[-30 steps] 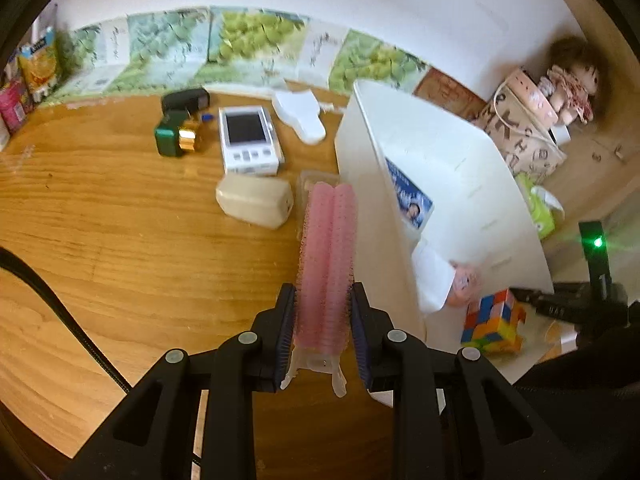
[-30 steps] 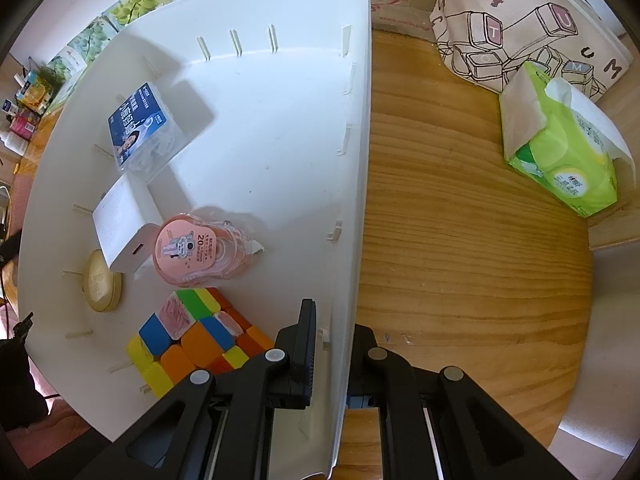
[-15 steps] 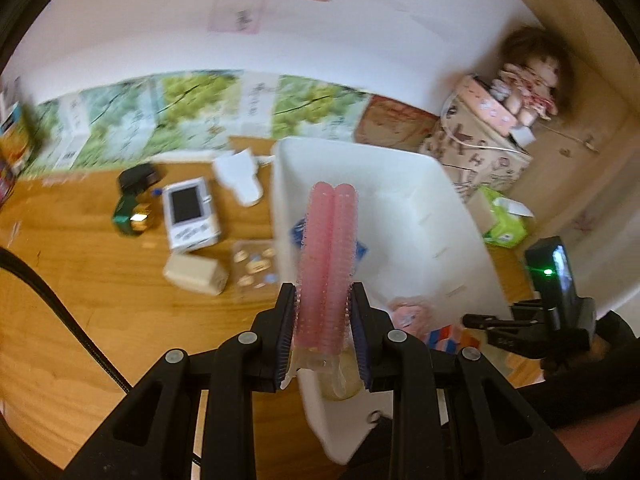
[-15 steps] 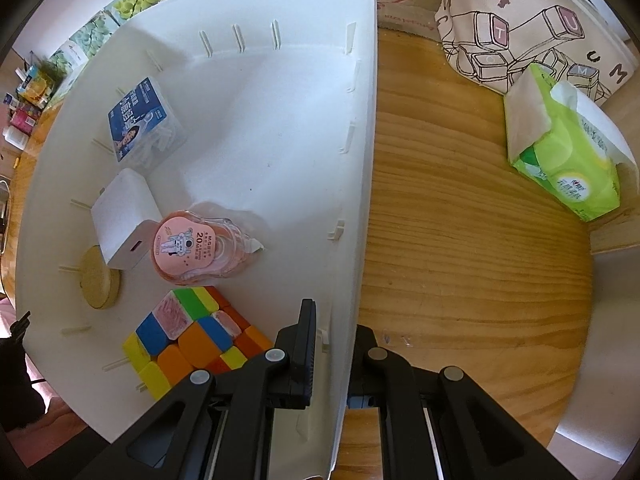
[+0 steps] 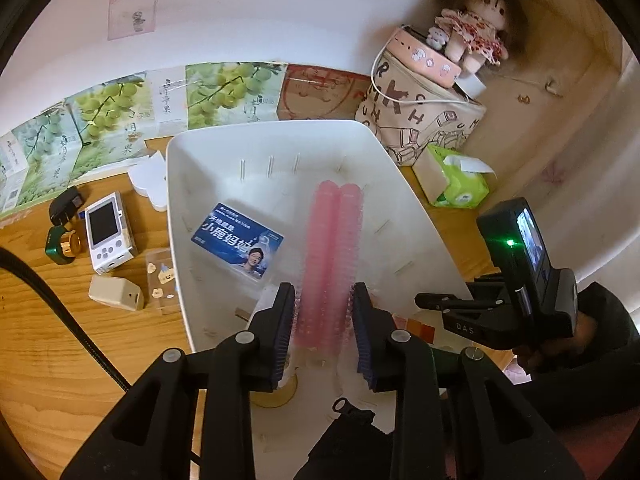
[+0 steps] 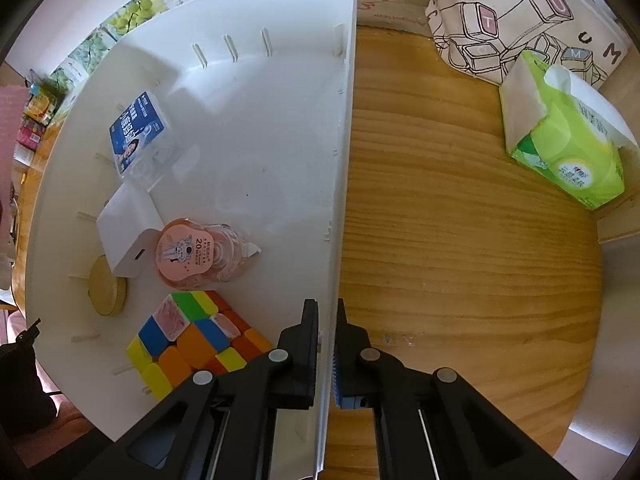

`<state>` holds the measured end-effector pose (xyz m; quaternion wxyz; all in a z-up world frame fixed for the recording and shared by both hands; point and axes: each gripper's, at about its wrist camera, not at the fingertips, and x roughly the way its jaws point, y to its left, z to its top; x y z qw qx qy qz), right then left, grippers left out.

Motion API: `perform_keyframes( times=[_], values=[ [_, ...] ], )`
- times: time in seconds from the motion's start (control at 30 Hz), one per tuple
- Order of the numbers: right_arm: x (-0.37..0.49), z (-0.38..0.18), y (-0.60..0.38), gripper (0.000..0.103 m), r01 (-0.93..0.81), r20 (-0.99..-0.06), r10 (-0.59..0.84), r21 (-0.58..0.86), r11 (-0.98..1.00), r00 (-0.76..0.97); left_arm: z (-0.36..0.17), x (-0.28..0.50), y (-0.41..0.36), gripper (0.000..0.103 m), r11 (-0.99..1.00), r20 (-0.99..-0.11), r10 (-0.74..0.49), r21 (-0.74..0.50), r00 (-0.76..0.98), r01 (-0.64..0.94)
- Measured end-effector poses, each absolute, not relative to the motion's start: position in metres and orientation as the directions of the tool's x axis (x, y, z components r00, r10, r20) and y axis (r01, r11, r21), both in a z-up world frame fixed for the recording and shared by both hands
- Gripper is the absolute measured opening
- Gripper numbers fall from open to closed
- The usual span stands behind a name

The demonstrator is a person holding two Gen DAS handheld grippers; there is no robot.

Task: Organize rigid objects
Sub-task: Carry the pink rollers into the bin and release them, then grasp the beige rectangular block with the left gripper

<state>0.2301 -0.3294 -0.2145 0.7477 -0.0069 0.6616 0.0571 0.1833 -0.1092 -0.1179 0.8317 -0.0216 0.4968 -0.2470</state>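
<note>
Pink hair rollers (image 5: 332, 256): a joined pair of bristly pink tubes, held over the white bin (image 5: 416, 216), above its open middle.
Handling: probably very light and springy; the bristles should grip the pads, but a hard squeeze could flatten the tubes. The low end near the clip is the sensible place to hold.
Left tongs (image 5: 323, 322): jaws have just been opening, with the rollers between them; the right pad stands slightly off, so the hold looks loosened.
Right tongs (image 6: 327, 350): clamped on the bin's side wall, steadying it on the tabletop (image 6: 460, 240).
Bin contents: blue printed box (image 6: 138, 136), white adapter block (image 6: 128, 236), pink round pack (image 6: 188, 252), wooden disc (image 6: 106, 290), puzzle cube (image 6: 188, 340); the far half is free.
Outside the bin: handheld game console (image 5: 107, 236) and tissue pack (image 6: 568, 140).
</note>
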Motion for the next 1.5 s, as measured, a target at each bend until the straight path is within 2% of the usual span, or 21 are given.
perform_keyframes(
  times=[0.13, 0.2, 0.3, 0.37, 0.7, 1.03, 1.27, 1.5],
  values=[
    [0.229, -0.215, -0.329, 0.006, -0.102, -0.991, 0.066, 0.054, 0.993, 0.118, -0.119, 0.182, -0.107, 0.044, 0.889, -0.819, -0.416, -0.275, 0.396, 0.366],
    [0.229, -0.215, -0.326, 0.006, -0.097, -0.991, 0.066, 0.054, 0.994, 0.120, -0.119, 0.183, -0.101, 0.060, 0.898, -0.821, -0.405, -0.274, 0.404, 0.344],
    [0.227, -0.215, -0.326, 0.006, -0.086, -0.990, 0.071, 0.060, 0.995, 0.125, -0.116, 0.185, -0.094, 0.073, 0.909, -0.812, -0.391, -0.268, 0.434, 0.319],
    [0.227, -0.215, -0.329, 0.006, -0.078, -0.989, 0.075, 0.066, 0.995, 0.128, -0.114, 0.187, -0.087, 0.077, 0.918, -0.803, -0.381, -0.270, 0.458, 0.291],
    [0.229, -0.216, -0.341, 0.005, -0.070, -0.988, 0.102, 0.094, 0.993, 0.116, -0.117, 0.202, -0.038, 0.077, 0.963, -0.817, -0.261, -0.254, 0.515, 0.085],
    [0.233, -0.217, -0.352, 0.005, -0.056, -0.987, 0.123, 0.118, 0.991, 0.106, -0.134, 0.223, 0.023, 0.077, 0.970, -0.877, -0.129, -0.210, 0.463, -0.126],
    [0.238, -0.217, -0.353, 0.006, -0.036, -0.986, 0.133, 0.130, 0.991, 0.099, -0.157, 0.232, 0.039, 0.077, 0.969, -0.921, -0.084, -0.165, 0.381, -0.185],
    [0.239, -0.217, -0.357, 0.006, -0.032, -0.987, 0.131, 0.128, 0.991, 0.097, -0.182, 0.249, 0.035, 0.077, 0.977, -0.953, -0.065, -0.121, 0.295, -0.174]
  ],
)
